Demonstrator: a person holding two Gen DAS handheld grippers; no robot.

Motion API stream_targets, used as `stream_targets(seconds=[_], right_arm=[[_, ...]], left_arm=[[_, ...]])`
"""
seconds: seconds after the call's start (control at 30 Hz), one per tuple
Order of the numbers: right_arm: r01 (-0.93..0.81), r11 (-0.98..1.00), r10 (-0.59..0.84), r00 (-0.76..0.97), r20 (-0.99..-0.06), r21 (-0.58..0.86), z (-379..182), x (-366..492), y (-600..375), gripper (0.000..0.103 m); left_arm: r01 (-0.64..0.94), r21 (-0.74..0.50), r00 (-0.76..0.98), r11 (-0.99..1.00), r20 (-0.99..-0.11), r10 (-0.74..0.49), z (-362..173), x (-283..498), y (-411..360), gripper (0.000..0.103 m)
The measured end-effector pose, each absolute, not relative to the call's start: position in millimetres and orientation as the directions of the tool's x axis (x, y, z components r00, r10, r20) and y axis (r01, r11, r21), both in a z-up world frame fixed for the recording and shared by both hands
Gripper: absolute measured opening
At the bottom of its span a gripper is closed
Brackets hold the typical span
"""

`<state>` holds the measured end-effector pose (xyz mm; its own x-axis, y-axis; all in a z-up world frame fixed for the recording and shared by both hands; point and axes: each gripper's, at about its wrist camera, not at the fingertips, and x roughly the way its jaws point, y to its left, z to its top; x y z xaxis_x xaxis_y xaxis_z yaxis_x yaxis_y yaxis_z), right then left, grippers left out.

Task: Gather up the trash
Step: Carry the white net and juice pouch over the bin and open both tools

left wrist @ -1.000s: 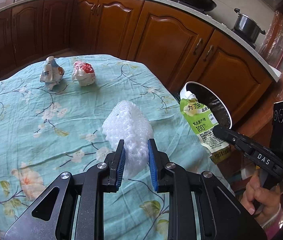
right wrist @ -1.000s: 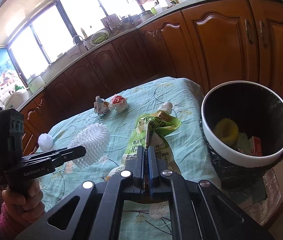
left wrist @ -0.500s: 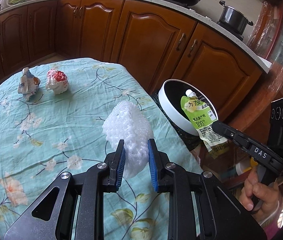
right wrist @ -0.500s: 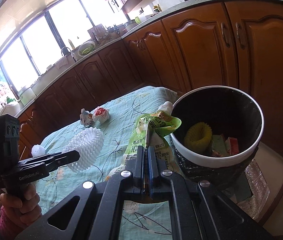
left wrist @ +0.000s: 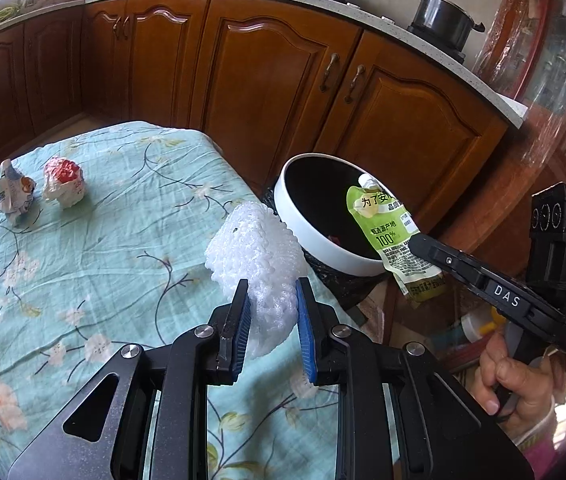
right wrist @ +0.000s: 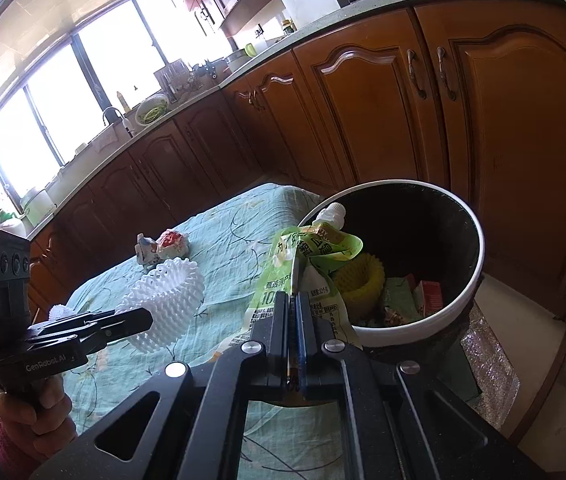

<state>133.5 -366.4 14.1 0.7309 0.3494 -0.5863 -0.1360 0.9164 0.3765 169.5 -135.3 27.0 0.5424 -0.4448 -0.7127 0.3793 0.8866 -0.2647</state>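
Note:
My left gripper is shut on a white foam fruit net and holds it above the table's right edge, beside the bin; the net also shows in the right wrist view. My right gripper is shut on a green spouted drink pouch and holds it at the near rim of the white-rimmed black trash bin. In the left wrist view the pouch hangs over the bin. The bin holds a yellow foam net and some wrappers.
A crumpled blue-white wrapper and a crumpled red-white wrapper lie on the floral teal tablecloth at the far left. Wooden kitchen cabinets run behind the table and bin.
Both grippers have moved right, toward the bin. The pouch now hangs over the bin's rim. The foam net is carried from mid-table to the table's right edge.

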Motion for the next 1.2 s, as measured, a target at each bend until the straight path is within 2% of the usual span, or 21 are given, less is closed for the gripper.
stream_targets(seconds=[0.5,1.2], right_arm=[[-0.057,0.935,0.274,0.740,-0.615,0.349,8.4,162.6,-407.9,0.003],[-0.015,0.949,0.241,0.679,-0.693,0.316,-1.0,216.2,-422.9,0.003]], left_arm=[[0.468,-0.250,0.490,0.848,-0.725,-0.484,33.4,202.8,-199.5,0.020],[0.514,-0.184,0.402,0.838,-0.811,-0.425,12.7,261.0,-272.4,0.021]])
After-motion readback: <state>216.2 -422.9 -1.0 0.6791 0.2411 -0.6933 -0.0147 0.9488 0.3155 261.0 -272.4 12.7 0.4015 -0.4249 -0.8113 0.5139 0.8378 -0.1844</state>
